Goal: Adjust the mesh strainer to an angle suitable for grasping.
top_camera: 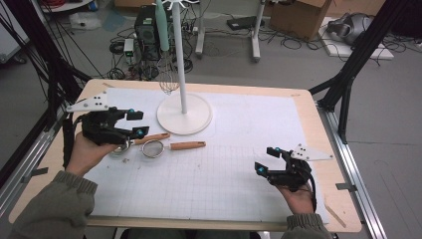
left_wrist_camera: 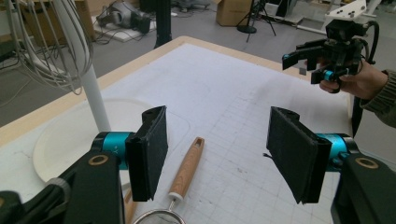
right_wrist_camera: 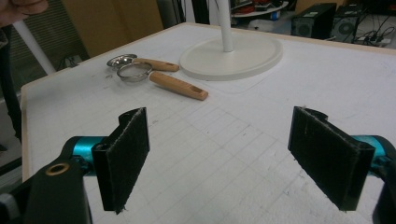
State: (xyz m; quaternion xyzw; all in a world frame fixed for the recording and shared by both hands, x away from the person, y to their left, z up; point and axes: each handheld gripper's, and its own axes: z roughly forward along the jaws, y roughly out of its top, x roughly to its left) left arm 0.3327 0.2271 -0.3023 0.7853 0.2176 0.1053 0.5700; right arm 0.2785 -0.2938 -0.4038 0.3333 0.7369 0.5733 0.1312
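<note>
1. Wood-handled strainers lie on the white gridded mat of the desk (top_camera: 318, 129) in the high view: one strainer (top_camera: 171, 147) has its mesh bowl toward 9 o'clock and its handle toward 3 o'clock, and a second strainer (top_camera: 134, 142) lies just beside it at its 9 o'clock, partly under the left tool (top_camera: 137, 124). That tool hangs over the second strainer with its jaws spread and nothing between them. A white stand (top_camera: 184, 112) rises at 12 o'clock of the strainers, with a wire whisk (top_camera: 168, 79) hanging beside its pole. The right tool (top_camera: 263, 159) sits well apart at 4 o'clock of the strainers, jaws spread and holding nothing.

2. In the left gripper view the two black pads (left_wrist_camera: 149, 149) stand wide apart. The wooden handle (left_wrist_camera: 187, 168) of the first strainer lies on the mat between them, nearer the 9 o'clock pad and untouched, with the rim of its bowl at 6 o'clock. The stand's round base (left_wrist_camera: 70, 140) lies at 9 o'clock and the whisk (left_wrist_camera: 46, 42) hangs at 10 o'clock. The other hand and its tool (left_wrist_camera: 303, 67) show at 2 o'clock.

3. In the right gripper view the pads (right_wrist_camera: 123, 154) are spread over bare mat. Both strainers (right_wrist_camera: 140, 70) lie at 11 o'clock, well apart from the jaws, bowls touching or nearly so. The stand's base (right_wrist_camera: 233, 58) is at 12 o'clock.
</note>
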